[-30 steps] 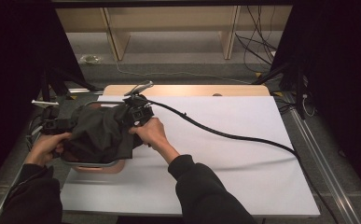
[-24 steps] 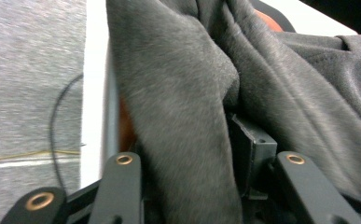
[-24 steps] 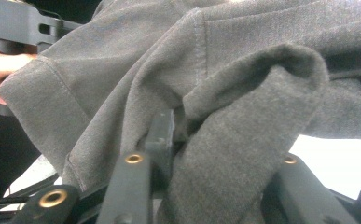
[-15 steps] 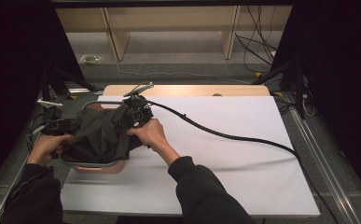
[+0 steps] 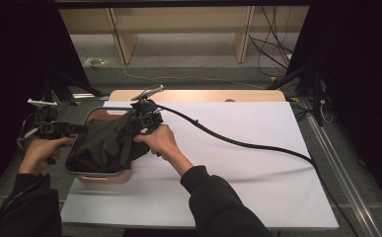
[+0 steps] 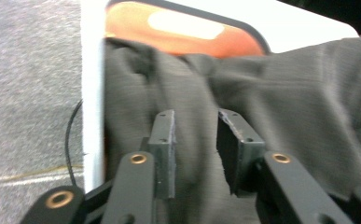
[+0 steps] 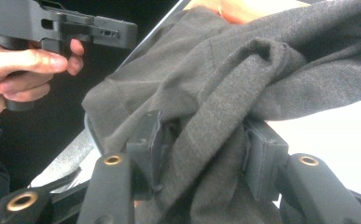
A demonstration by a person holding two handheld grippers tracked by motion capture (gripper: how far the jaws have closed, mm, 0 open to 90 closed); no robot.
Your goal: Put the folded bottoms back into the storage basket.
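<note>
since a second ago the left gripper (image 5: 55, 129) has lifted a little, jaws closing, still narrowly parted above the dark cloth (image 5: 107, 145). right gripper (image 5: 141, 121), jaws opening, has a fold bunched between them. the cloth is heaped in the copper tray (image 5: 102, 175) at the desk's (image 5: 238, 163) left, between both hands.

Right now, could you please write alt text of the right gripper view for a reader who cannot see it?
A thick fold of dark grey cloth bunches between the two black pads of the right tongs, whose jaws have just been opening. Farther off at upper left, a hand grips the left tongs' handle, with white table at right.
</note>
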